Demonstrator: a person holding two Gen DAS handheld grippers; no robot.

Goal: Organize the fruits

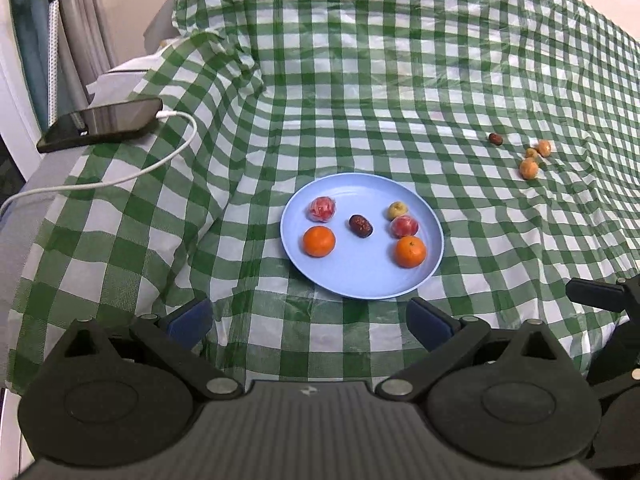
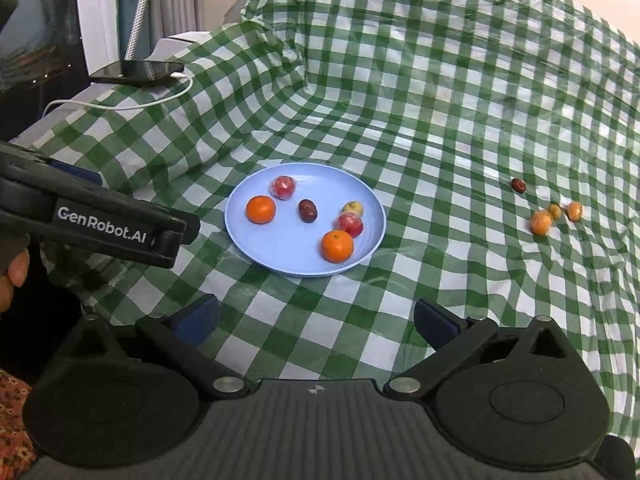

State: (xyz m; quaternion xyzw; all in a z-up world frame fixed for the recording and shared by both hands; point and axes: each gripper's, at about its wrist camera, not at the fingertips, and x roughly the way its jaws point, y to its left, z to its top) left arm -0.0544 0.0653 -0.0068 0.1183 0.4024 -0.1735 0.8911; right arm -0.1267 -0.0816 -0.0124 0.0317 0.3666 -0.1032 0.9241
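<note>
Left wrist view: we are holding the left gripper (image 1: 310,320) near the plate (image 1: 352,280), jaws spread, nothing between them. We are counting six fruits lying on the plate: left orange (image 1: 319,241), right orange (image 1: 410,251), date (image 1: 361,226), two wrapped red fruits (image 1: 321,209), one yellow fruit (image 1: 398,211). Far right on the cloth (image 1: 360,80) we are seeing a loose date (image 1: 496,139) and three small orange fruits (image 1: 529,168). Our right gripper (image 2: 316,318) is also hovering with jaws spread, empty. A phone (image 1: 104,122) is lying far left.
</note>
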